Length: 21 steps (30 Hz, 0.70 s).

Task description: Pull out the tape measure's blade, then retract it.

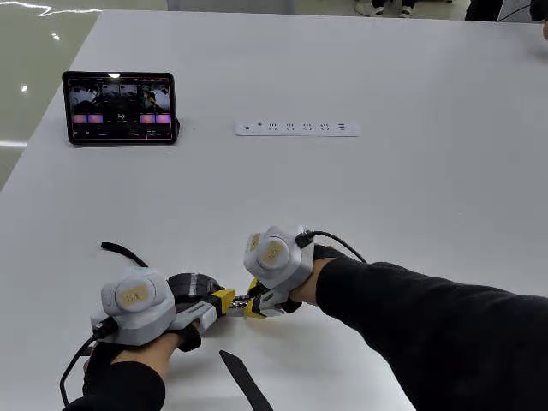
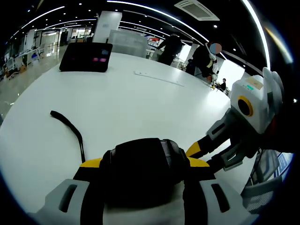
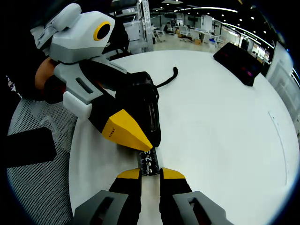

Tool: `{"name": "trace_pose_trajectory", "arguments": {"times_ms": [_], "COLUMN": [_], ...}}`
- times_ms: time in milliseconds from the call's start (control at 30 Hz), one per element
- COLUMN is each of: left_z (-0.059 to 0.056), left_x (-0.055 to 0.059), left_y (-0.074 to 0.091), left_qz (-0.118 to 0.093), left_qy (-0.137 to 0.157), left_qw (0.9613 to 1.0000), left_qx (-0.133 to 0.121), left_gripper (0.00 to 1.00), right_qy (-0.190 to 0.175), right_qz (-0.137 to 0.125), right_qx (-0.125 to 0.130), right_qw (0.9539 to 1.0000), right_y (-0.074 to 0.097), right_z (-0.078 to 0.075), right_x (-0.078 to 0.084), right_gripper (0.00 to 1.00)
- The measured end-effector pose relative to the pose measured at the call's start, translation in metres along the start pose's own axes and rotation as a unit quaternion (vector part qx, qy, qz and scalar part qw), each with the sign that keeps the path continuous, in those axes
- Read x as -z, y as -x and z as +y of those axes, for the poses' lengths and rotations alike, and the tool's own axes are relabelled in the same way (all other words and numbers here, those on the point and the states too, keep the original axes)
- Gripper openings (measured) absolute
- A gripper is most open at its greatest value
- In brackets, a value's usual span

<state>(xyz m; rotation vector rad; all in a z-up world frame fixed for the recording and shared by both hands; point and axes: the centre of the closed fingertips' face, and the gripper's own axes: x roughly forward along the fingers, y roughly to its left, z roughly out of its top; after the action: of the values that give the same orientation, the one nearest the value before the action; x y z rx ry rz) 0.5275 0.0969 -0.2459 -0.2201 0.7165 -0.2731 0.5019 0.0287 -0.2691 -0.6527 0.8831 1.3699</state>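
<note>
In the head view a white table (image 1: 411,171) carries a tablet (image 1: 120,106) at the far left and a power strip (image 1: 296,128) further right, well apart from it. At the near edge the left gripper (image 1: 219,304) clamps a black tape measure (image 1: 190,285). The right gripper (image 1: 250,301) meets it tip to tip from the right. A short stretch of blade (image 1: 238,301) shows between them. A black strap (image 1: 124,253) lies just left of the tape measure, and another dark strap (image 1: 244,381) lies nearer, towards the person.

In the left gripper view the tape measure (image 2: 140,171) sits squeezed between the yellow tips of the left gripper (image 2: 144,162), one tip on each side of the case. The right gripper (image 2: 206,146) comes in from the right, its tips close to the case. The strap (image 2: 70,129) curls on the table (image 2: 140,108) to the left. The tablet (image 2: 86,57) and power strip (image 2: 157,78) lie far off.

In the right gripper view the right gripper (image 3: 150,174) is pinched on the end of the blade (image 3: 148,161), whose printed numbers show just beyond the tips. The blade runs a short way to the tape measure (image 3: 143,110), held by the left gripper (image 3: 129,133). The strap (image 3: 168,77) trails off beyond the case, and the tablet (image 3: 239,58) stands at the far right.
</note>
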Motion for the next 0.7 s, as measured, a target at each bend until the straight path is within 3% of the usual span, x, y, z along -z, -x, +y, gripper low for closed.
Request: {"name": "trace_pose_trajectory", "arguments": {"times_ms": [700], "left_z": [-0.0004], "left_x": [-0.0004], "left_y": [0.0004], "left_qz": [0.001], "left_qy": [0.002], "left_qw": [1.0000], "left_qx": [0.001], "left_gripper": [0.63], "right_qy": [-0.005], "right_qz": [-0.009], "right_qx": [-0.005], "right_qw": [0.9999], "right_y": [-0.0057], "right_z": [0.0003], "right_x": [-0.0079], "right_gripper": [0.10]}}
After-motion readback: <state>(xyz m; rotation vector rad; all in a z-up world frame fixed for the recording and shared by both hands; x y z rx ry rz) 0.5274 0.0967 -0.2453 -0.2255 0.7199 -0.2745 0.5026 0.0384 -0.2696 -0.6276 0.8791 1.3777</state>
